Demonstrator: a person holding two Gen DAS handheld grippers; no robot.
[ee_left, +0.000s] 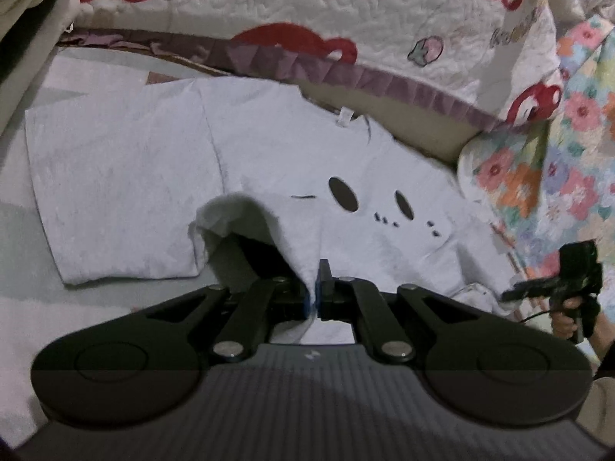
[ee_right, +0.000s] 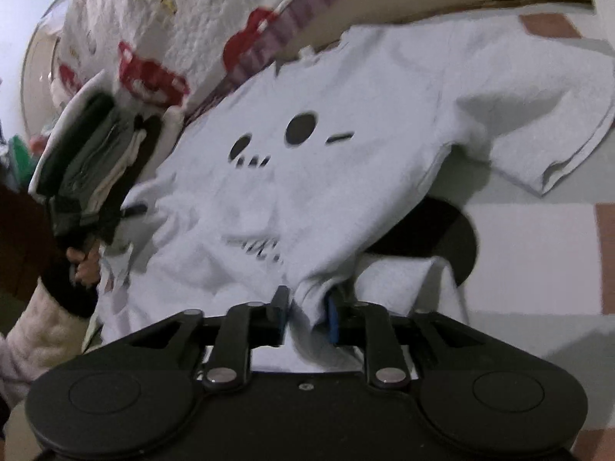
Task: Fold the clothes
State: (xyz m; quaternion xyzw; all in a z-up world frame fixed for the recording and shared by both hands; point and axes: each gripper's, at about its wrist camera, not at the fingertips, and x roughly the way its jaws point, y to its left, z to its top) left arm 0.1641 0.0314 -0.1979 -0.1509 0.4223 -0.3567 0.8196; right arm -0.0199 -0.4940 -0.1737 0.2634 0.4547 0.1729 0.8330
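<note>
A white T-shirt [ee_left: 269,146] with a black cartoon-face print lies front up on the bed, one sleeve spread flat to the left. My left gripper [ee_left: 315,272] is shut on a raised fold of its near edge, which tents up over the fingers. In the right wrist view the same T-shirt [ee_right: 346,115] is pulled up off the bed. A bunched fold of its edge sits pinched between the blue pads of my right gripper [ee_right: 305,299]. Each gripper shows in the other's view: the right gripper [ee_left: 515,294] at the shirt's right edge, the left gripper [ee_right: 136,209] at its left.
A white quilt [ee_left: 307,0] with red prints and a purple frill lies along the far side of the shirt. A floral cloth [ee_left: 538,176] bunches at the right. The bed sheet [ee_right: 538,249] is pale with brown squares. A person's hand [ee_left: 565,322] and fuzzy sleeve [ee_right: 30,338] hold the grippers.
</note>
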